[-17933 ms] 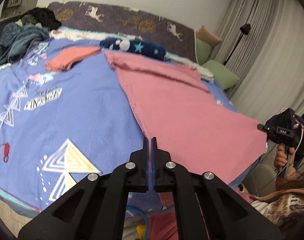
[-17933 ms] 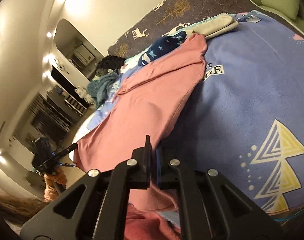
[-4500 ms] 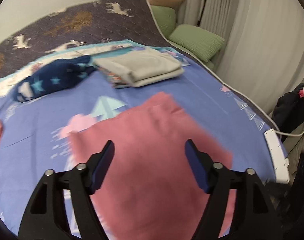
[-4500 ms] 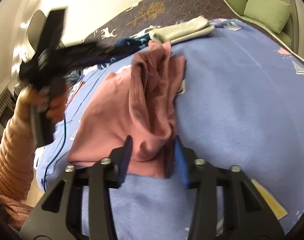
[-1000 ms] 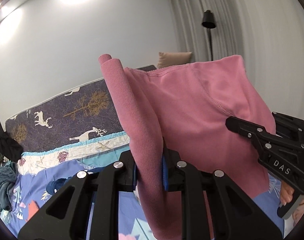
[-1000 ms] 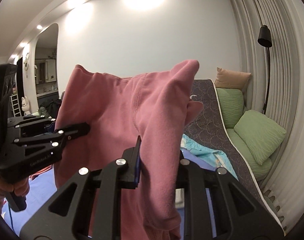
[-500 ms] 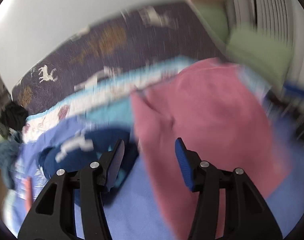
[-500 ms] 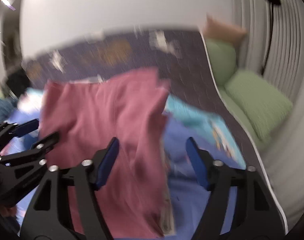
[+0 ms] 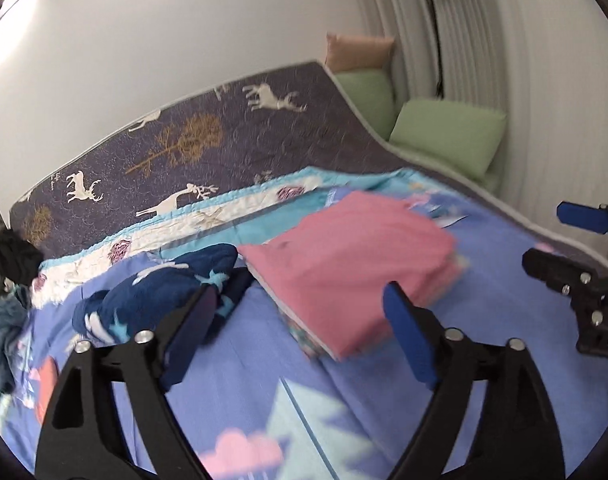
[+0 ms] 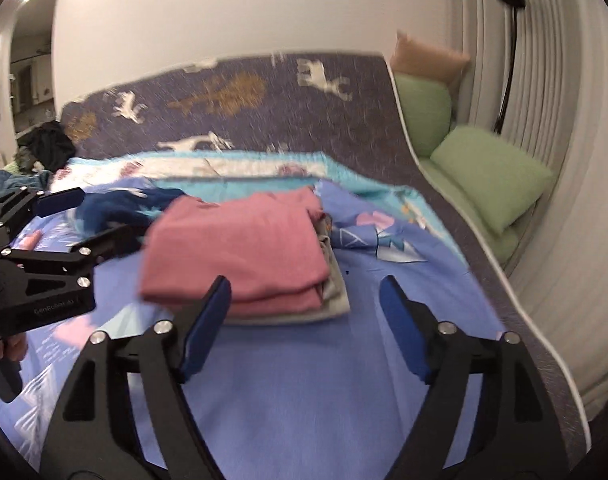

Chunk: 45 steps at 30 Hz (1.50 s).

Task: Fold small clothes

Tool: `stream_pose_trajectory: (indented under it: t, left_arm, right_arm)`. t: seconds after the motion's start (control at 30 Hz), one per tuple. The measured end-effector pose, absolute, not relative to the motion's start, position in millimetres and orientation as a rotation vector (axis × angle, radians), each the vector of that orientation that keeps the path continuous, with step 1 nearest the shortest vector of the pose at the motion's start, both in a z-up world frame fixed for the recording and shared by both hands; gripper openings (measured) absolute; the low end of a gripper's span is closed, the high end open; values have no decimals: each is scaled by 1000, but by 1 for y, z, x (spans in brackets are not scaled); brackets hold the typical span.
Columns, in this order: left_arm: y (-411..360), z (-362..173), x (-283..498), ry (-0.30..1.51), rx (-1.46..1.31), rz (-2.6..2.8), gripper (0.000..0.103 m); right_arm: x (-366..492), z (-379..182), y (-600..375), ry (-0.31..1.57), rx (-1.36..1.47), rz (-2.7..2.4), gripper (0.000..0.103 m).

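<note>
A folded pink garment (image 9: 352, 264) lies on top of a stack of folded clothes on the blue bedspread (image 9: 263, 392); it also shows in the right wrist view (image 10: 239, 256), resting on a folded grey garment (image 10: 336, 292). My left gripper (image 9: 299, 328) is open and empty, just in front of the stack. My right gripper (image 10: 304, 324) is open and empty, also just short of the stack. Each gripper shows in the other's view, the right one (image 9: 572, 248) at the right edge and the left one (image 10: 67, 220) at the left.
A dark blue starred fleece (image 9: 151, 300) lies left of the stack. Green pillows (image 10: 492, 176) sit at the right by the curtain. A deer-patterned quilt (image 9: 207, 136) rises behind. A heap of dark clothes (image 10: 47, 144) is at the far left.
A second ago both grippers held the pink garment up in the air. Now it lies folded on the stack and both grippers have let go and opened.
</note>
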State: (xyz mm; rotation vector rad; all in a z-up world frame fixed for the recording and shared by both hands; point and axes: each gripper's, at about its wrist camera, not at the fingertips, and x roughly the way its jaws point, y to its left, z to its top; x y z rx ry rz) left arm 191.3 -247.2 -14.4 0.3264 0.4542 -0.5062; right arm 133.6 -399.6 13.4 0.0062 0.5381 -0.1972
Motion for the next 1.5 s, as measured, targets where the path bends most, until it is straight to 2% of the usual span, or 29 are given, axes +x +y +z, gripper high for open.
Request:
stream_pose_trajectory:
  t: [0.13,0.3,0.63,0.9,1.5]
  left_arm:
    - [-220,3,132,420,292,-515,100]
    - [-196,26,67,368,295,-506,100]
    - [-157,68,-1,324,279,-422,102]
    - [-156,52,-15,396,282,-425,102]
    - [-172,44,-7,428,292,-437,102]
  right_arm:
    - [77,37,-377,485,-11,-202,86]
    - [18,58,-352,433,0,-213,88]
    - [-51,74,-329,398,56,-200,88]
    - [-69,70,-318,426,66,-184,88]
    - [-58,65,-330,432,98,-218,88]
